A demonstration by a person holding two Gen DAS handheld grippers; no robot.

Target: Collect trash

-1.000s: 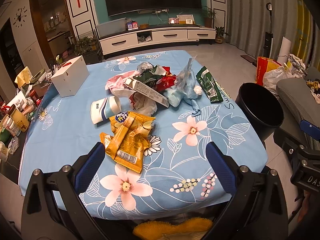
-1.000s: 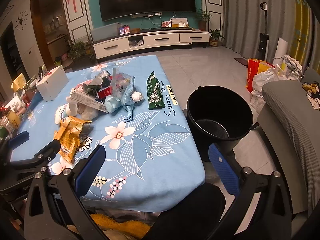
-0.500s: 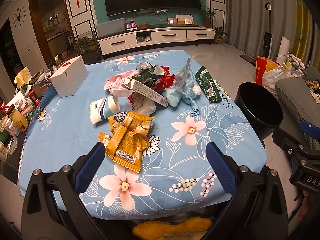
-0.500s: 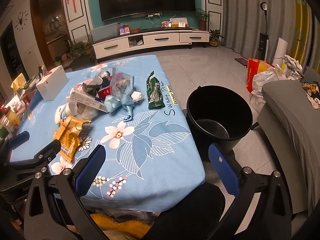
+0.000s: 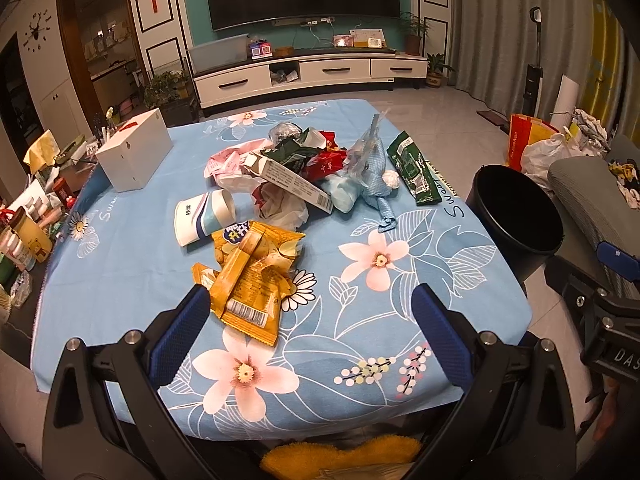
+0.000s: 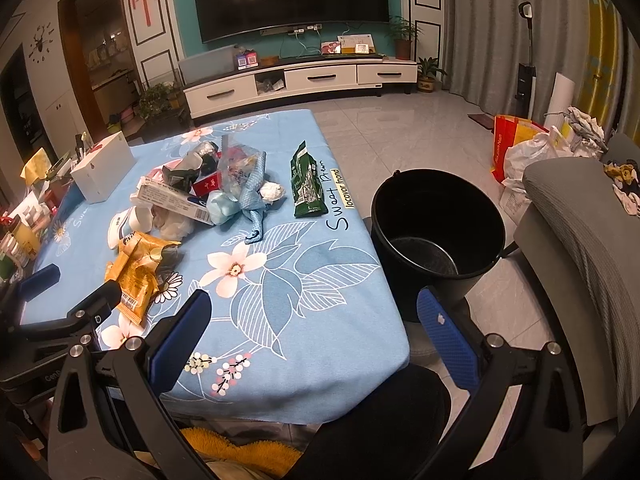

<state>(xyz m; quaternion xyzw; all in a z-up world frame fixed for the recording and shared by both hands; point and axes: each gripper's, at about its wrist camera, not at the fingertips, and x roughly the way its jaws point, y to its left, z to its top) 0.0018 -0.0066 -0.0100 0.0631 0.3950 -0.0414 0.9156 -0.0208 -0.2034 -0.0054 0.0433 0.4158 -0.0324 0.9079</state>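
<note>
Trash lies in a heap on the blue floral tablecloth [image 5: 400, 320]: yellow snack wrappers [image 5: 248, 276] [image 6: 138, 272] nearest me, a tipped paper cup [image 5: 204, 216], a long white carton [image 5: 296, 184], a blue rag [image 5: 376, 184] [image 6: 252, 196] and a green packet [image 5: 414, 168] [image 6: 308, 180]. A black bucket [image 6: 436, 232] [image 5: 516, 212] stands on the floor at the table's right edge. My left gripper [image 5: 316, 332] hangs open over the table's near edge, just short of the yellow wrappers. Over the table's near right corner, my right gripper [image 6: 316, 340] is open and holds nothing.
A white box [image 5: 134, 156] sits at the table's far left. Bottles and jars [image 5: 24, 236] crowd a side surface at the left. A grey sofa arm [image 6: 580, 240] and filled bags [image 6: 532, 148] lie to the right. A TV cabinet [image 5: 308, 74] lines the far wall.
Both grippers have barely moved; the left view has drifted very slightly. Nothing has been picked up or moved.
</note>
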